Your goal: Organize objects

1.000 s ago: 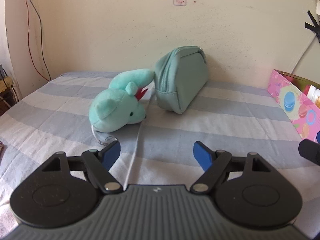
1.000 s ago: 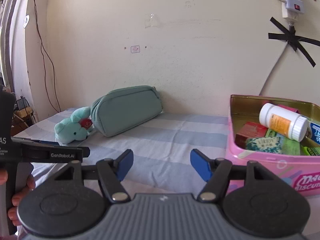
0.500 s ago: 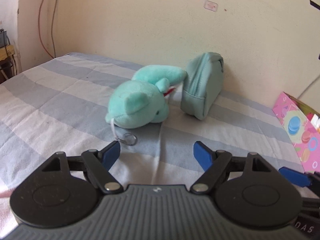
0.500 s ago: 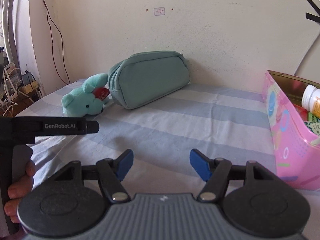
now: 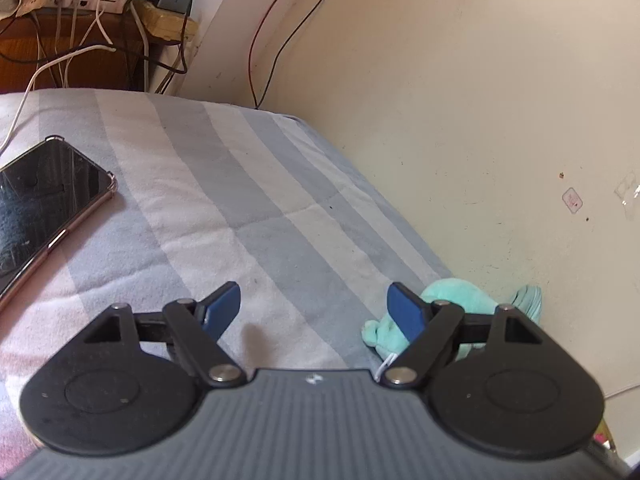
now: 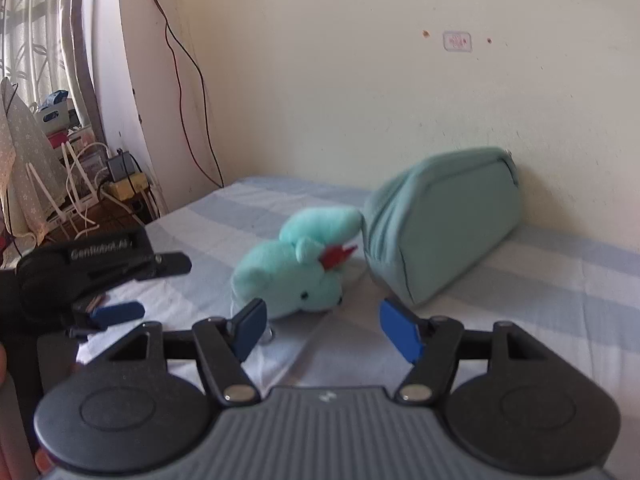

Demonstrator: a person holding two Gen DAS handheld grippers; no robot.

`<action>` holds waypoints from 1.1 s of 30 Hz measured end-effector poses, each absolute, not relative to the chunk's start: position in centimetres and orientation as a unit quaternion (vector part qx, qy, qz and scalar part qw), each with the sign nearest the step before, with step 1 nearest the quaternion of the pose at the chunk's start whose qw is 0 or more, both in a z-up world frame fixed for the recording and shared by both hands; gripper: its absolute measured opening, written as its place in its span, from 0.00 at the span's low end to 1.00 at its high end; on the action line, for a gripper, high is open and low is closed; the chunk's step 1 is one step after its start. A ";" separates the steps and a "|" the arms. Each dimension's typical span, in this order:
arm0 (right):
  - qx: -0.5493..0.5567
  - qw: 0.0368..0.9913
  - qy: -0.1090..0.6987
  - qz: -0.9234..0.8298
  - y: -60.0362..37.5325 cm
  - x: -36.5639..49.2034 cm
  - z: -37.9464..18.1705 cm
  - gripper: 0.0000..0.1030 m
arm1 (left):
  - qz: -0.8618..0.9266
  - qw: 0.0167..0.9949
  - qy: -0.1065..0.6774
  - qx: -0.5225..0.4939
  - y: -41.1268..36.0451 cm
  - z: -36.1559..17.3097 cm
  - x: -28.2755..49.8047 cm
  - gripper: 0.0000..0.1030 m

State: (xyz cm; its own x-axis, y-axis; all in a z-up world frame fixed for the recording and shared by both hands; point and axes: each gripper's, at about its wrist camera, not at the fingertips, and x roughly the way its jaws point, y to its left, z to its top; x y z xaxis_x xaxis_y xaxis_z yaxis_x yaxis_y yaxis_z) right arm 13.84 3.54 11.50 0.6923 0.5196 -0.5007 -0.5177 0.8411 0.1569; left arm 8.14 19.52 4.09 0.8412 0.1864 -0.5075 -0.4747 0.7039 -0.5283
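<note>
The mint plush toy lies on the striped bed, its rear touching a teal pouch that leans toward the wall. The right gripper hovers just before the toy, jaws spread wide and empty. The left gripper, likewise agape, has the toy beside its right finger. A phone lies farther left.

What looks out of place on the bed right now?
The teal plush toy lies tipped on its side, ear against the teal pouch, which leans on the wall. A phone lies loose on the striped sheet. Nothing spilled or damaged.
</note>
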 end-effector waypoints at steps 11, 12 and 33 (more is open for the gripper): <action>0.051 0.889 0.349 0.292 7.6 17.7 9.6 0.64 | 0.130 0.874 0.205 -0.422 21.2 3.7 7.3 0.80; 0.046 0.888 0.354 0.290 8.2 17.8 9.0 0.65 | 0.128 0.875 0.202 -0.422 21.1 3.8 7.2 0.80; -0.217 0.931 0.275 0.104 -9.9 0.7 11.5 0.48 | -0.059 0.928 0.286 -0.231 12.8 4.2 10.3 0.80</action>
